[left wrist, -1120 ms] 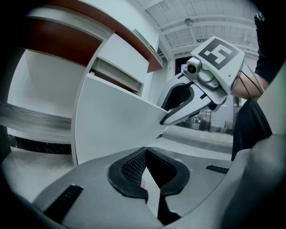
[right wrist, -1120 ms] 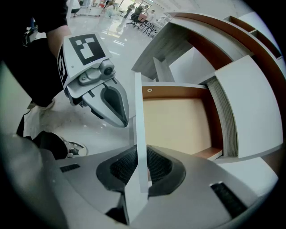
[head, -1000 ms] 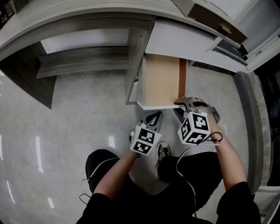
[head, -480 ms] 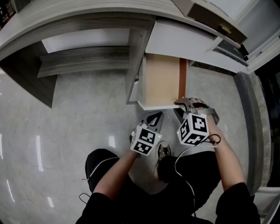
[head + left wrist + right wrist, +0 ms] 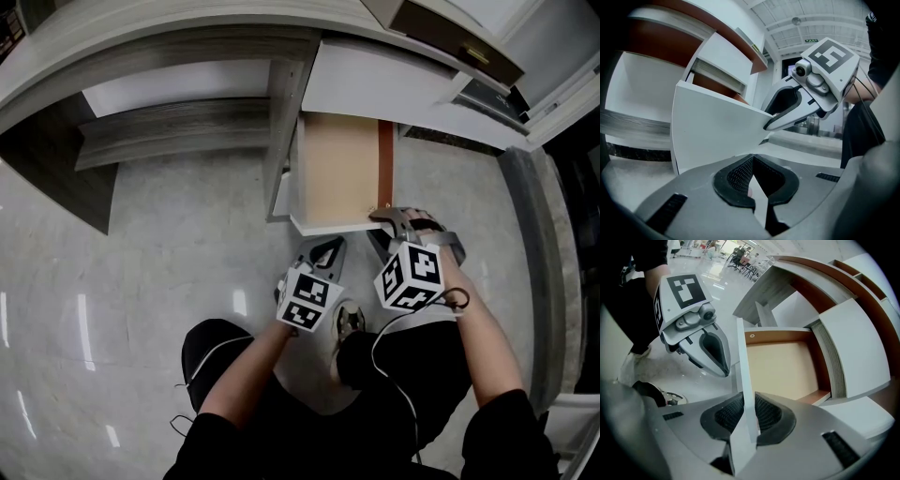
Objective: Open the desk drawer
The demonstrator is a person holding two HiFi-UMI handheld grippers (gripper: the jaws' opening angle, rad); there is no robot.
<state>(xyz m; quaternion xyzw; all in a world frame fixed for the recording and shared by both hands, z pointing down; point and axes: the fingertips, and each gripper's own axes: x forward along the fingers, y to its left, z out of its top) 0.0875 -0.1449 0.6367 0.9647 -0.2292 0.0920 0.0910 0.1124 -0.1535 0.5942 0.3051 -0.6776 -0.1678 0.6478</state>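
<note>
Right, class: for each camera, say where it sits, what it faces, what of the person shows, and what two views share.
Head view: on the head, facing down at the open drawer; arms and legs show.
Left gripper view: on the left gripper, facing the drawer front; its shut jaws and dark clothing show.
Right gripper view: on the right gripper, facing into the drawer, jaws clamping its front; a shoe shows.
Shared: each gripper view shows the other gripper.

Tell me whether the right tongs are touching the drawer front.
Touching. The right gripper view shows the drawer front standing between the right tongs, both pads against its faces, though the jaws have just been opening.
</note>
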